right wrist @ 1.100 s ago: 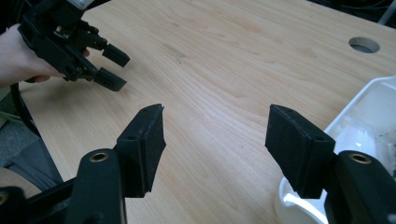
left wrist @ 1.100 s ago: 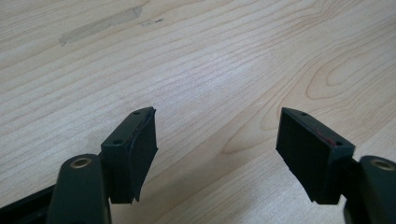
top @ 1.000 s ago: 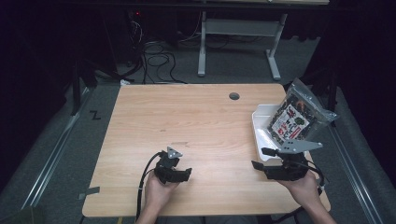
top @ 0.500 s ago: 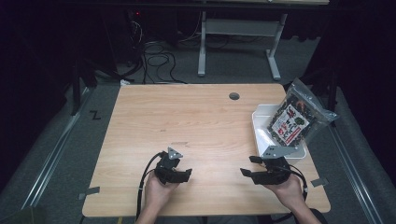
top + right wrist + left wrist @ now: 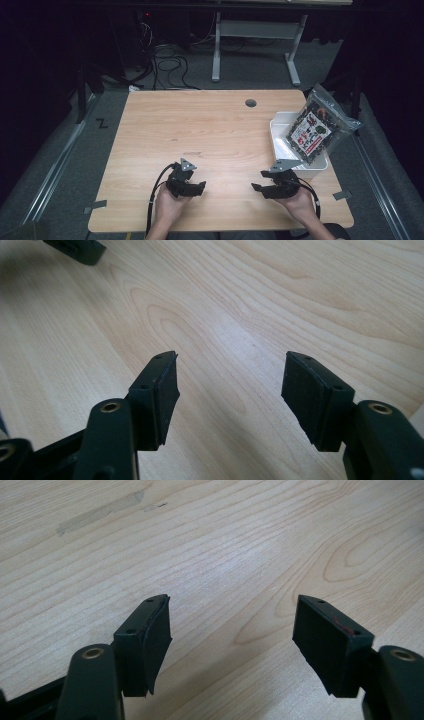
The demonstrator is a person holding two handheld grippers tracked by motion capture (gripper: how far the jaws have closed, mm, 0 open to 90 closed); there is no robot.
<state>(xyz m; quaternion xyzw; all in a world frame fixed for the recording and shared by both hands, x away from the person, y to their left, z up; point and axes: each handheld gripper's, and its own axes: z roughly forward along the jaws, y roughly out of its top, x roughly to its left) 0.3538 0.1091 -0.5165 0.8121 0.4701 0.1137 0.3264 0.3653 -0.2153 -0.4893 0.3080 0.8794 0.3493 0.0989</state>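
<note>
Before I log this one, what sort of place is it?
Probably a lab or workshop recording station, not a home: a bare light wooden desk with a round cable hole, loose black cables on the grey floor, dark curtains around, and the white-framed leg of another table behind.

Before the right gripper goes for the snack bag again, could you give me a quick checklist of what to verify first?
1. Right gripper open, nothing between the jaws: ok; bare wood shows between them in the right gripper view.
2. Left gripper open and empty: ok.
3. Bag in reach of a jaw: ok; it leans on the tray's far right rim, top sticking out past it.
4. Tray fully on the table: ok, at the right edge.
5. Bag sealed: cannot tell.
6. Path from right gripper to bag free: ok; just the tray's near rim lies between.
</note>
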